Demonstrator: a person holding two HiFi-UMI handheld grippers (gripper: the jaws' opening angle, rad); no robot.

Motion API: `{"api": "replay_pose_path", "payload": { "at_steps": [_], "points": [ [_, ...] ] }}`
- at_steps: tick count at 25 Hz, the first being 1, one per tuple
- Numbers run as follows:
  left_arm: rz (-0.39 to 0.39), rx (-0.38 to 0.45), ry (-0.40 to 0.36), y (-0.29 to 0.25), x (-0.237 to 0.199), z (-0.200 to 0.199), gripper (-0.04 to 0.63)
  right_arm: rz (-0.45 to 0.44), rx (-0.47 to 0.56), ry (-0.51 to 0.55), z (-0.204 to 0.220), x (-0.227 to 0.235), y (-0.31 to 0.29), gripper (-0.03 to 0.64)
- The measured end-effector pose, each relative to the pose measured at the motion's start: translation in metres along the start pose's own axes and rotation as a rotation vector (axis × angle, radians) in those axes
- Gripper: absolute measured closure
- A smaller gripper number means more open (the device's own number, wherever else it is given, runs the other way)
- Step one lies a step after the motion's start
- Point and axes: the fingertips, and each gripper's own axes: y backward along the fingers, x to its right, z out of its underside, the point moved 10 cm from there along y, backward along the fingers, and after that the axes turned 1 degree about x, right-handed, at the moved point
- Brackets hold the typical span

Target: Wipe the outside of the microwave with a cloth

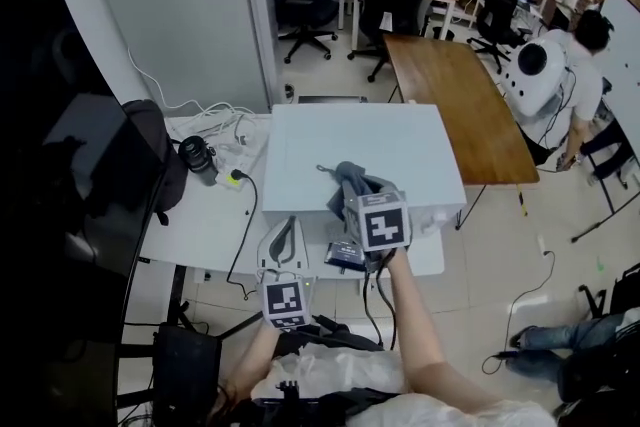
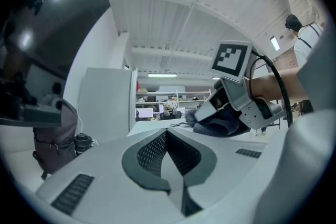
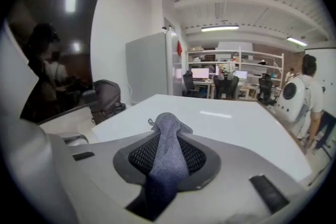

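On top of the microwave (image 1: 400,140), near its front edge, the grey-blue cloth (image 1: 350,180) sits bunched. One fold is pinched between the narrow jaws of my right hand-held gripper (image 1: 350,215). In the right gripper view the fabric runs down the middle of the pads and spills out at the tips.

I judge the cloth light, soft and limp. It will drape and drag rather than push, so the deep hold on a gathered fold suits it, with the loose tail left to trail across the panel. The white casing looks hard, smooth and heavy enough to stay put under a wipe.

My right forearm reaches forward with the tool tipped down toward the top panel. My left hand-held gripper (image 1: 288,230) hangs level over the bench (image 1: 200,225), just beside the microwave's front-left corner, with its jaws together on nothing.
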Motion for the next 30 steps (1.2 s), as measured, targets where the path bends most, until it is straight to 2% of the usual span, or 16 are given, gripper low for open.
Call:
{"api": "replay_pose_path", "payload": {
  "at_steps": [5,9,14,17,19,21,25,27,30],
  "points": [
    [0.052,0.002,0.005,-0.007,0.017,0.001,0.603,0.180,-0.005,-0.139,0.037,0.099,0.037,0.518],
    [0.086,0.008,0.004,-0.012,0.029,-0.002,0.603,0.319,0.004,-0.191,0.052,0.159,0.070,0.518],
    [0.112,0.011,-0.002,-0.015,0.041,-0.004,0.603,0.344,0.037,-0.240,0.065,0.187,0.086,0.518],
    [0.109,0.014,-0.007,-0.013,0.044,-0.005,0.603,0.361,0.104,-0.171,0.064,0.178,0.088,0.518],
    [0.103,0.013,-0.009,-0.010,0.044,-0.005,0.603,0.328,0.234,-0.120,0.061,0.157,0.096,0.518],
    [0.089,0.009,-0.005,-0.008,0.039,-0.003,0.603,0.255,0.380,-0.058,0.057,0.122,0.101,0.518],
    [0.030,-0.011,0.002,0.001,0.024,0.003,0.603,0.066,0.618,0.195,0.060,0.037,0.091,0.518],
    [0.000,-0.020,-0.004,0.009,0.016,0.005,0.603,-0.034,0.696,0.298,0.066,-0.003,0.082,0.518],
    [-0.044,-0.037,-0.006,0.023,-0.002,0.010,0.603,-0.118,0.721,0.415,0.083,-0.050,0.061,0.518]
  ]
}}
